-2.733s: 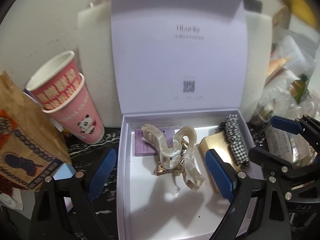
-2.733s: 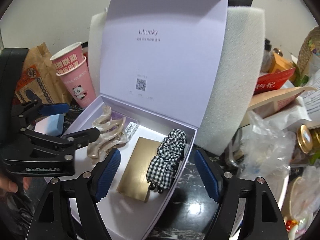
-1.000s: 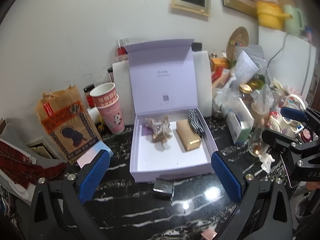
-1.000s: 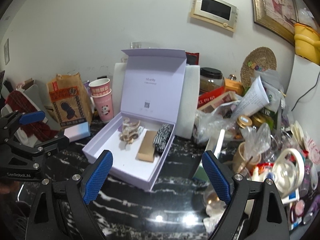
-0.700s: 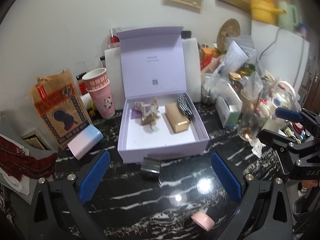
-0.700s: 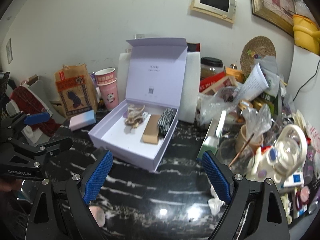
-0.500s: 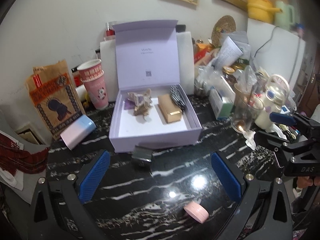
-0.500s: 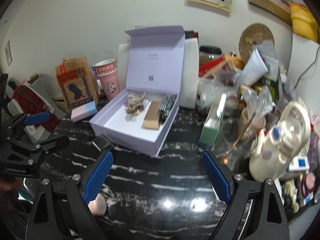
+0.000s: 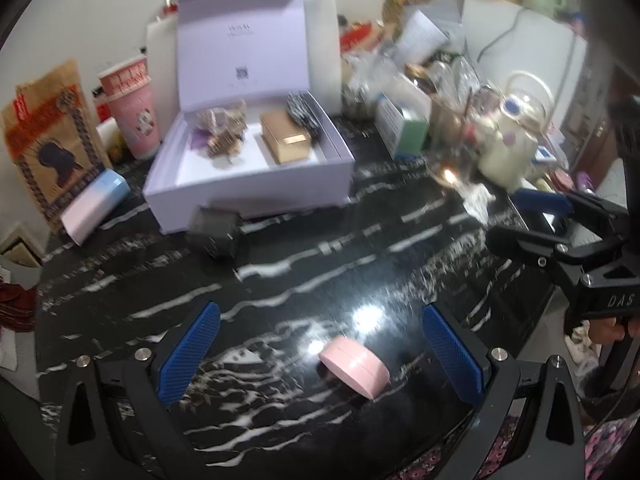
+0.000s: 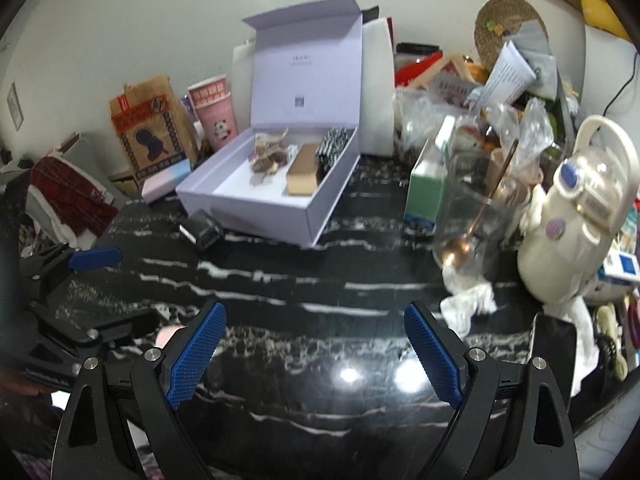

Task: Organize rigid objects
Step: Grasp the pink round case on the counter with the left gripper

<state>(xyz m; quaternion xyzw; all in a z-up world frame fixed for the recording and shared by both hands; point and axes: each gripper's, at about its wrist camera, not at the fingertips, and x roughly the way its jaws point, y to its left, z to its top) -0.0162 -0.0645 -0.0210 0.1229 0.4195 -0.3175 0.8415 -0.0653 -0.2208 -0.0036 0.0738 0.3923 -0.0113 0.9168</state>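
- The left tongs (image 9: 318, 344) are wide open and hold nothing. A little pink round box (image 9: 354, 365) lies on the black desk (image 9: 304, 272) between the two blue pads, a bit nearer the right pad.
- The right tongs (image 10: 316, 350) are wide open too and hold nothing. Only bare desk shows between their pads.
- I think the next job is to pick up the pink box. To do it well, bring the left tongs low, put the box in the middle of the pads, then squeeze slowly on its round side so it does not slip on the shiny top.
- Farther on, a small dark box (image 9: 214, 232) sits just in front of the purple box (image 9: 256, 184).
- The purple box is open, lid up. Inside are a hair clip (image 9: 224, 132), a gold box (image 9: 285, 142) and a checked bow (image 9: 302, 114). There is bare room at the front for the pink box.
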